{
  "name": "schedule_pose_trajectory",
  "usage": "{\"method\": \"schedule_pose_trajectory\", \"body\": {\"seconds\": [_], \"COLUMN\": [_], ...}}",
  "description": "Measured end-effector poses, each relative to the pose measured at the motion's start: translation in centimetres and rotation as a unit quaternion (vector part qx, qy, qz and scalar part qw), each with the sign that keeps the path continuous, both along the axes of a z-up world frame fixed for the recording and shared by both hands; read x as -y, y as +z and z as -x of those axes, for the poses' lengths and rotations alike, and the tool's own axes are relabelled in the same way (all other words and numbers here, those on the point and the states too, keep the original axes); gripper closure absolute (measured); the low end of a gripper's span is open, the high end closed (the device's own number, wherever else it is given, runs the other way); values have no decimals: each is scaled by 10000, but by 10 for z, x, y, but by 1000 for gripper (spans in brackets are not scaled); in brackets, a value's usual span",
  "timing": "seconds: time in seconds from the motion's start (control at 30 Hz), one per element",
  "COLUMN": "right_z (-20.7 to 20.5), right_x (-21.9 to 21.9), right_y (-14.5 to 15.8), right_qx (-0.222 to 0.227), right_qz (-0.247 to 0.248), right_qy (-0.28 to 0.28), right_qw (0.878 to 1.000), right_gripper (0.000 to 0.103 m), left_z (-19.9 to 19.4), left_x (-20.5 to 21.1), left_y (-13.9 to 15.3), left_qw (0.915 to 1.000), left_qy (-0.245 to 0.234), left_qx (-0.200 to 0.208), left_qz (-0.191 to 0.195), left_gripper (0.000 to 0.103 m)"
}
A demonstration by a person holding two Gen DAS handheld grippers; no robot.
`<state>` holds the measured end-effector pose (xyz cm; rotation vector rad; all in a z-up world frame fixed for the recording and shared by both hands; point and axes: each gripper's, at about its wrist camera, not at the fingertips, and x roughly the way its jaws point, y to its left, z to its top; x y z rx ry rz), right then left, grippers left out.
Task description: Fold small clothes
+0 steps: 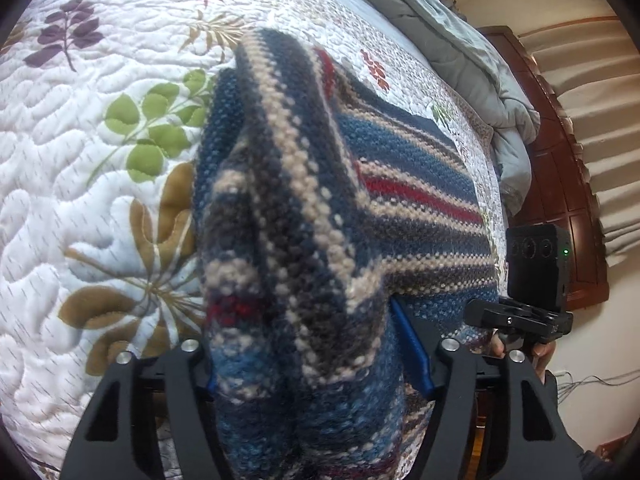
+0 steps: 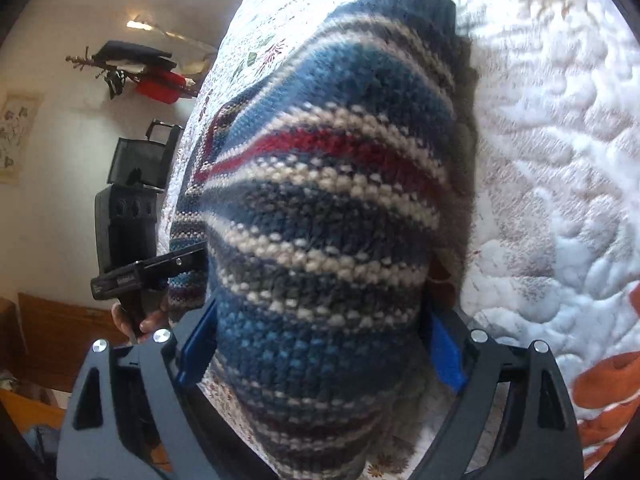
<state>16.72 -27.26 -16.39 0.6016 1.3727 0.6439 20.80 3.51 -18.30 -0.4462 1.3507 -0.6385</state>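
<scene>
A striped knit sweater [image 1: 320,216] in blue, beige, grey and red hangs bunched above the quilted bed. My left gripper [image 1: 316,380] is shut on a thick fold of it, which fills the space between the blue pads [image 1: 412,348]. My right gripper [image 2: 320,344] is shut on another fold of the same sweater [image 2: 328,200], with knit packed between its blue pads [image 2: 446,350]. The sweater's far part drapes down onto the quilt. The fingertips of both grippers are hidden by the fabric. The right gripper's body shows in the left wrist view [image 1: 536,280].
A white floral quilt [image 1: 100,160] covers the bed. A grey duvet [image 1: 472,64] is bunched along the far side by a dark wooden headboard [image 1: 560,184]. In the right wrist view the left gripper body [image 2: 128,236], a black chair [image 2: 140,160] and a wall shelf [image 2: 136,68] show at left.
</scene>
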Motion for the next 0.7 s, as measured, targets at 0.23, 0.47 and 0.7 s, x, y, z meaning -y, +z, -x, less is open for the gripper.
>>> {"method": "schedule_pose_trajectory", "body": {"seconds": [0.23,0.47,0.7], "right_z": [5,18,35], "right_x": [-2,2,32], "right_y": [0,21,56], "right_qx": [55,394,860], "right_qz": [51,266,582], "right_qy": [-62,-74,-95], "right_qw": [10000,9988,9945], "right_gripper": [33,43,45], "left_z": [7,22,38], "left_x": [1,22,62], "left_y": [5,32,56], "left_qw": [9998,9974,9961], "left_qy": [172,292,143], "left_qx": [31,473,783], "left_qz": [-2,-461,-369], "left_gripper": [45,57,58]}}
